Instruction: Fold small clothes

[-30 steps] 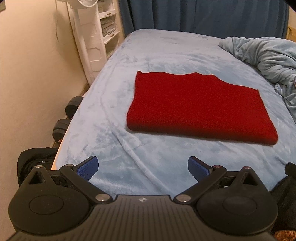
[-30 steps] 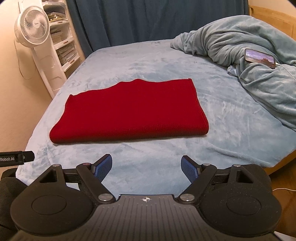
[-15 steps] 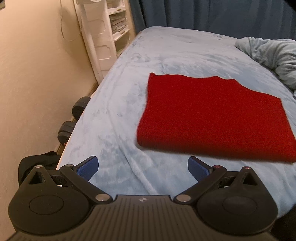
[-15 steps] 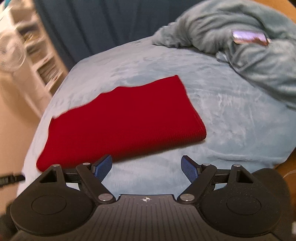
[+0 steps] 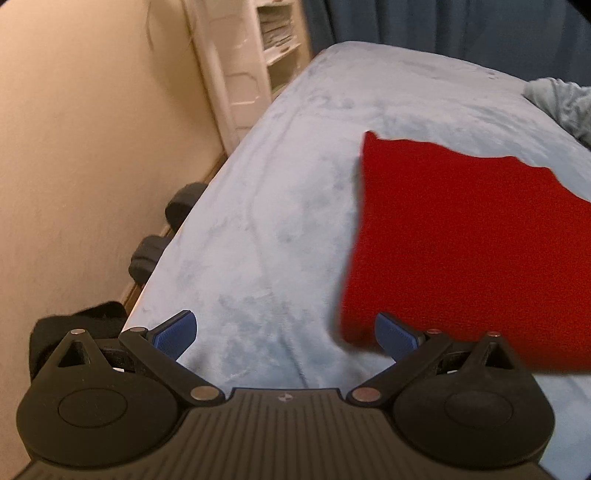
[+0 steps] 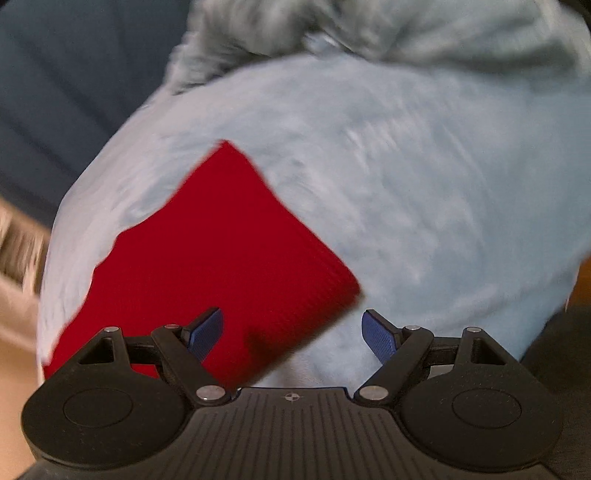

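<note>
Now: both claws closing in on red cloth for next fold

Red cloth (image 5: pixel 461 236) lies flat on the bed (image 5: pixel 280 206), a neat rectangle w/ thick doubled edges, so prob. partly folded already. From left claw (image 5: pixel 286 332) its near corner sits at 1 o'clock, just by the R pad; from right claw (image 6: pixel 291 332) the other near corner lies at 11–12. Both claws released, nothing held. Next: each must pinch a corner through all layers, then lift together.

Folded garment (image 5: pixel 461 236) on bed (image 5: pixel 280 206), rumpled blanket (image 6: pixel 406 33) behind
</note>
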Tool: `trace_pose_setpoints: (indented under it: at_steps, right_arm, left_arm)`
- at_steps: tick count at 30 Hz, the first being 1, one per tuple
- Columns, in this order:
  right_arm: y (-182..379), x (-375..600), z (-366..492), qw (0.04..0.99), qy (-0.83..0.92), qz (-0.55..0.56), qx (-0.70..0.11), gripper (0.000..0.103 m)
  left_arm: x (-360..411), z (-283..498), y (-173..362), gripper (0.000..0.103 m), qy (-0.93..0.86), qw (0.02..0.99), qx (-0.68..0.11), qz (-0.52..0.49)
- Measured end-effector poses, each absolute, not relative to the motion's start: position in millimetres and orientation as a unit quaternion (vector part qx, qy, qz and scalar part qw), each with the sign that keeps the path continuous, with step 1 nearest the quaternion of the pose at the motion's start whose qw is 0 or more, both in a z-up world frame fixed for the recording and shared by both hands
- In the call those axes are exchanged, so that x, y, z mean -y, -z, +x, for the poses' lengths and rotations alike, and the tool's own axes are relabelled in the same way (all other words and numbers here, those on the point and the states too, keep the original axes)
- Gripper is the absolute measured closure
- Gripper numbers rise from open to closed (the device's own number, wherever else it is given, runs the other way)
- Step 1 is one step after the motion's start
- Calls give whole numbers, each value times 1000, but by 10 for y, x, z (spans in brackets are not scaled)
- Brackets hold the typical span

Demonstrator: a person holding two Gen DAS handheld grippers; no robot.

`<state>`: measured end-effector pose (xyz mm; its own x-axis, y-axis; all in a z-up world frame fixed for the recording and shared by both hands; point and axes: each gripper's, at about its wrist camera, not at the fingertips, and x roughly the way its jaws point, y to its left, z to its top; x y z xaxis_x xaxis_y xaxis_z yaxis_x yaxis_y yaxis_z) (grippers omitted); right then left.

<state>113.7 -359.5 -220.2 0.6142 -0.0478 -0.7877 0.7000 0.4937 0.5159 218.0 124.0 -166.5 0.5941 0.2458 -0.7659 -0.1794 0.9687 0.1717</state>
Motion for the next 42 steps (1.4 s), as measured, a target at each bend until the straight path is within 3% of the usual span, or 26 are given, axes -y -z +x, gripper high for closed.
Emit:
trace_pose_setpoints:
  at_steps: [4,12,14,16,19,42]
  right_arm:
    - [2442,3737,1187,737,237,519,-363,19]
    - [2522,3796,1435,723,211,549,-363,14]
    - [2440,3724,1532,745,200,510,-380,30]
    - [2344,3633,1597,780,199,452,-385,68]
    - [2315,3625,1627,782,208,441,-387,78]
    - [2233,3371,1867,789,270,345,-430,79]
  left_arm:
    - [-1378,2251,1812,0,-137,885,-444,35]
    - [-1544,2353,2026,0,-151,866,-476,21]
    - [-1580,2355,2058,0,-152,864,-480,13]
    - [-1613,2363,2079,0,-151,862,-484,8]
    - [-1654,2371,2105,0,-147,860,-488,-6]
    - [-1787,2431,2172,0,-130,856,-498,-41]
